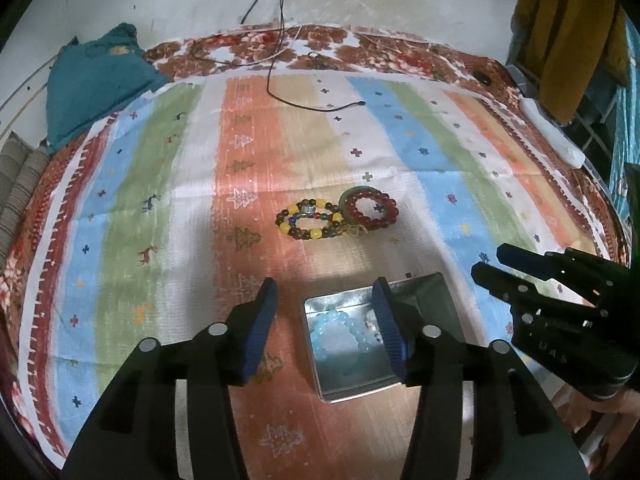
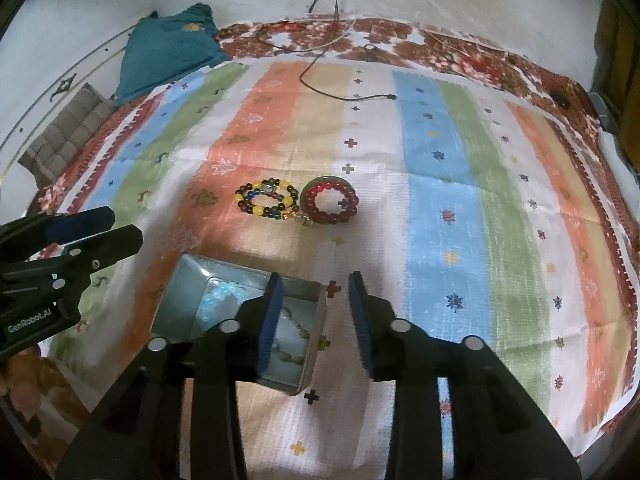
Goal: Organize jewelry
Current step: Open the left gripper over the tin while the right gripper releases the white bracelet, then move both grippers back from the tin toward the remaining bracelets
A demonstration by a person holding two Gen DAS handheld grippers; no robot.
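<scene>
Tin (image 1: 352,384) w/ blue bracelet (image 1: 340,338) | both grippers apart, empty | 2 bracelets outside

Your left wrist view, looking steeply down past its own fingers (image 1: 384,320) onto the bed's striped cloth (image 1: 248,160), close, your right wrist view alongside, same downward aim, both sharing the open tin (image 1: 348,356) and beaded bracelets (image 2: 266,202) beyond.

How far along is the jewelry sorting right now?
Roughly half done. The pale blue bead bracelet and a second beaded bracelet already lie in the metal tin. Both the left gripper and right gripper are open and empty. The multicolour bracelet and red bead bracelet remain on the cloth.
</scene>
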